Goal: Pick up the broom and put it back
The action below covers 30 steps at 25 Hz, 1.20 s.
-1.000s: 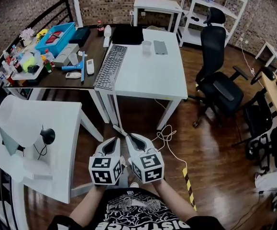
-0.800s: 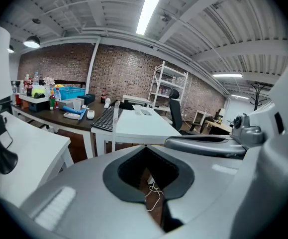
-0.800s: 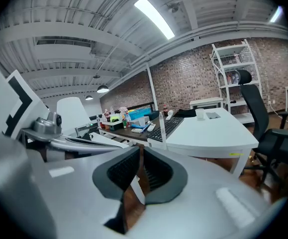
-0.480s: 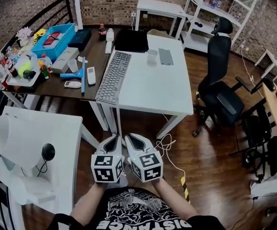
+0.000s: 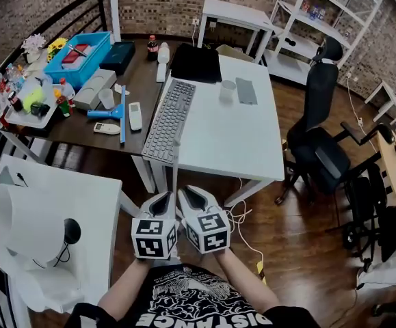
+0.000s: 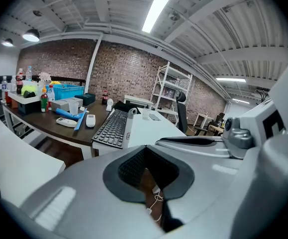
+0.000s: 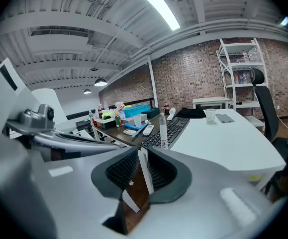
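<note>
A thin white broom handle [image 5: 175,169] stands upright between my two grippers, its top level with the white desk's front edge. My right gripper [image 5: 186,194] holds it: in the right gripper view the handle [image 7: 162,128] runs up between the ribbed pads [image 7: 119,171], and the jaws [image 7: 141,156] are opening, the pads still touching it at the tip. My left gripper [image 5: 162,198] sits close beside it, shut with nothing in it. The left gripper view has the handle top [image 6: 130,123] just ahead. The broom's lower end is hidden under the grippers.
Ahead stand a white desk [image 5: 245,142] with a keyboard [image 5: 170,111] and a dark desk [image 5: 81,125] crowded with bottles and boxes. A white table [image 5: 81,203] is at my left and a black office chair [image 5: 321,135] at the right. A cable [image 5: 242,217] lies on the wood floor.
Both grippers, with the broom handle between them, have moved forward toward the desks. The desks now sit nearer and lower in the head view.
</note>
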### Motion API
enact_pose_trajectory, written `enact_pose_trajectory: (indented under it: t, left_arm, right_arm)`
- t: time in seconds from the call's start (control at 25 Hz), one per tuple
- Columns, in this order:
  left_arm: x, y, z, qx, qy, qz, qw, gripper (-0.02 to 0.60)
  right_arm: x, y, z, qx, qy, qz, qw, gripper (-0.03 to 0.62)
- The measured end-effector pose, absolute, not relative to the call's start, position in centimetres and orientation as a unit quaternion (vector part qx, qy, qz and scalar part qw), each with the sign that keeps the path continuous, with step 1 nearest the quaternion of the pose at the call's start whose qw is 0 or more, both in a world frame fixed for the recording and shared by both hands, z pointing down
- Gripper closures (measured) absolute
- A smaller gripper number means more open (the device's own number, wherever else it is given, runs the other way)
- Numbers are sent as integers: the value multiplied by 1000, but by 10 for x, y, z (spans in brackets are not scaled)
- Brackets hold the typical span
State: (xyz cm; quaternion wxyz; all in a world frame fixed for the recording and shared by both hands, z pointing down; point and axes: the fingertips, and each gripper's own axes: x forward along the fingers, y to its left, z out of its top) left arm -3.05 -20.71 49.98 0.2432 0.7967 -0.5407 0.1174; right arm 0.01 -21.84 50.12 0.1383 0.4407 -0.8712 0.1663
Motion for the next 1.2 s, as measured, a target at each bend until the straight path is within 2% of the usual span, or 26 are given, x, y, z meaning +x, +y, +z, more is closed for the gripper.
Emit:
enact_pose_trajectory:
  t: [0.68, 0.88, 1.2]
  left_arm:
    - [-69, -258, 505, 799, -535, 116, 250, 577]
    - [-73, -267, 504, 802, -533, 114, 246, 577]
    - [-81, -277, 509, 801, -536, 118, 241, 577]
  right_arm:
    - [-23, -312, 533, 484, -841, 180, 163, 509]
    - [-21, -330, 545, 491, -832, 191, 170, 467]
    - [-26, -357, 557, 499, -827, 193, 174, 436]
